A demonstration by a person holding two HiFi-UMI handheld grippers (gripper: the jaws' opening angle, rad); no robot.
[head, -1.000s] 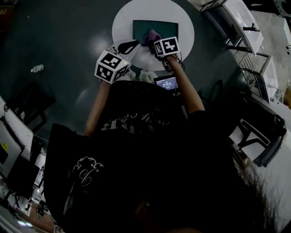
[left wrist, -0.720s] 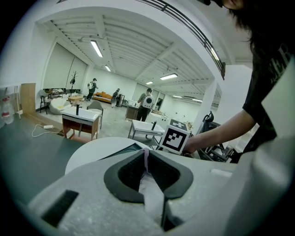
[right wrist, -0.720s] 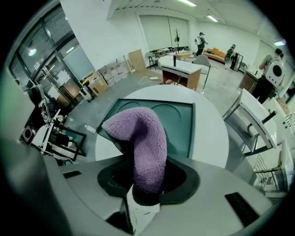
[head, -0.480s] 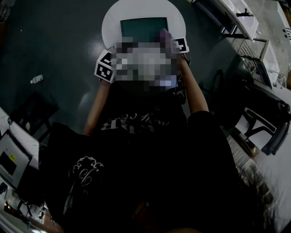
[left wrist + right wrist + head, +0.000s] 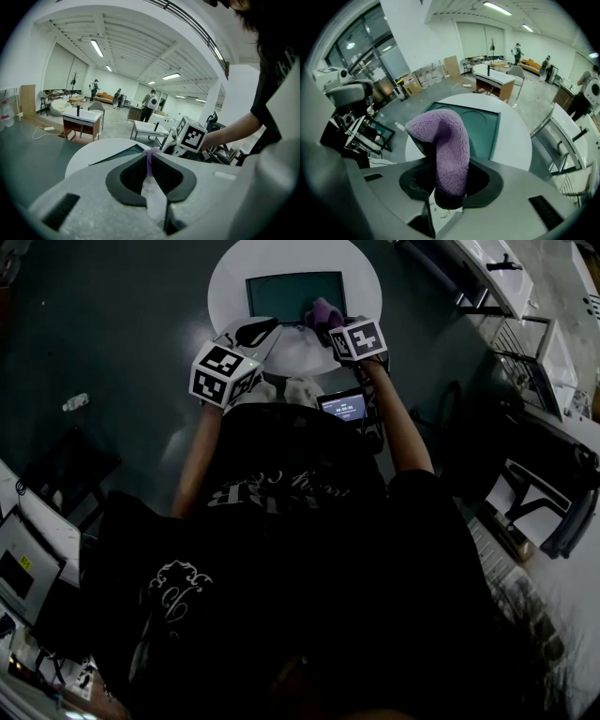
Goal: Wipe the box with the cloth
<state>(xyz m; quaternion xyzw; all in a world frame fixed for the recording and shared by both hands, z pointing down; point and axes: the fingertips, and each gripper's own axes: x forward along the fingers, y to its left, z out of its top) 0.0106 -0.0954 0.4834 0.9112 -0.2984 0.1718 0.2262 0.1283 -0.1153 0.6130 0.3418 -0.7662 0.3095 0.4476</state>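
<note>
On the round white table (image 5: 366, 277) lies a flat dark green box (image 5: 295, 292). My right gripper (image 5: 325, 324) is shut on a fluffy purple cloth (image 5: 322, 311), which rests at the near right part of the box. In the right gripper view the cloth (image 5: 446, 145) stands up out of the gripper (image 5: 448, 165) and hides part of the box (image 5: 480, 126). My left gripper (image 5: 255, 332) hovers at the table's near left edge, beside the box, shut with nothing in it (image 5: 149, 158). From there the box (image 5: 123, 153) shows just past its tips.
A small lit screen (image 5: 342, 408) sits close to the person's body below the table. White desks (image 5: 487, 273) and a dark chair (image 5: 534, 512) stand at the right. A black rack (image 5: 361, 126) is left of the table. People stand far off in the hall (image 5: 150, 101).
The right gripper and the purple cloth have shifted to the right along the box's near edge. The left gripper has stayed at the table's near left edge.
</note>
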